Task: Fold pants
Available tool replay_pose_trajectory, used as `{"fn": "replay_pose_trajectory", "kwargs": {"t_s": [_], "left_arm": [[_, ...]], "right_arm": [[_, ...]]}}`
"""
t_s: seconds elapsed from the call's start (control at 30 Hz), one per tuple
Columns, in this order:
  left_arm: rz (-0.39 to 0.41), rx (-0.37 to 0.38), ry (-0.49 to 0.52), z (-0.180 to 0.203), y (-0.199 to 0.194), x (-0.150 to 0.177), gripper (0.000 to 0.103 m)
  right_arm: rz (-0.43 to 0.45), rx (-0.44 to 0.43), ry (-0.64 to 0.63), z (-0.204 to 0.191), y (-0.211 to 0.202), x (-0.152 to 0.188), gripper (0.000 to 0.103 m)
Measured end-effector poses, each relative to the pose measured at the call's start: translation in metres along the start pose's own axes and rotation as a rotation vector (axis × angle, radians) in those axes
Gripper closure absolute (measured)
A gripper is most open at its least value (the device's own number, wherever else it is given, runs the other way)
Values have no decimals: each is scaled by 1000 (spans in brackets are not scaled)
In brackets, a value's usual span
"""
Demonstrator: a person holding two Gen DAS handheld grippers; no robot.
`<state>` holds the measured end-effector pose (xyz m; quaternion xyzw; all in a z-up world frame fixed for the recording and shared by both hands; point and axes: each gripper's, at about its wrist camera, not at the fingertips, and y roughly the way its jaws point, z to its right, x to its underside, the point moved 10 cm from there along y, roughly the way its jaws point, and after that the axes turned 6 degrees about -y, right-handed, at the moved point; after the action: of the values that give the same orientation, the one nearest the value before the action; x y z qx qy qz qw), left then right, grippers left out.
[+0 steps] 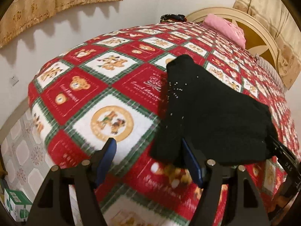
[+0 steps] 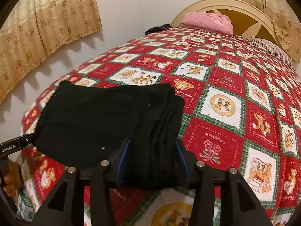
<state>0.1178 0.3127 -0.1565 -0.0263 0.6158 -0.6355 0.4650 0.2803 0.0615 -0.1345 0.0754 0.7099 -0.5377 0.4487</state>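
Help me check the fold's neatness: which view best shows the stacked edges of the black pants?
The right wrist view: the pants fill its middle, with layered edges running down between the right tongs. The left wrist view shows the pants as a blurred dark mass beside the open left tongs.

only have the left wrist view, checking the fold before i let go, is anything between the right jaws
Observer: Yes. The stacked folded edge of the pants fills the gap of the right gripper. I cannot tell whether its pads press on the fabric.
Operator: can you see the hand on the left one from there
Observer: Partly. Fingers of a hand show at the lower left edge, under the left gripper.
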Motion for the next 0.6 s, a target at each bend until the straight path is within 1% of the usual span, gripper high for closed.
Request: {"fn": "replay_pose_trajectory", "kwargs": {"t_s": [0.07, 0.13, 0.17, 0.23, 0.3, 0.37, 0.47, 0.53, 0.6], "left_arm": [[21, -26, 22, -5, -10, -3, 29], [66, -62, 56, -7, -18, -12, 29], [112, -78, 85, -4, -25, -20, 29], [175, -72, 135, 10, -32, -33, 29], [210, -49, 172, 27, -36, -43, 29], [235, -5, 207, 52, -34, -48, 29], [243, 19, 263, 78, -20, -50, 29], [237, 5, 296, 87, -7, -46, 29], [213, -13, 317, 90, 4, -40, 29]], "right_arm": [[45, 12, 19, 7, -19, 0, 54], [111, 39, 30, 13, -40, -4, 54], [142, 44, 27, 14, -48, -7, 54], [167, 41, 2, 8, -56, -14, 54], [153, 40, -49, -5, -54, -21, 58], [138, 25, -75, -18, -46, -24, 59], [91, 25, -95, -27, -29, -19, 59], [52, 23, -87, -28, -18, -12, 59], [20, 31, -77, -25, -8, -4, 59]]}}
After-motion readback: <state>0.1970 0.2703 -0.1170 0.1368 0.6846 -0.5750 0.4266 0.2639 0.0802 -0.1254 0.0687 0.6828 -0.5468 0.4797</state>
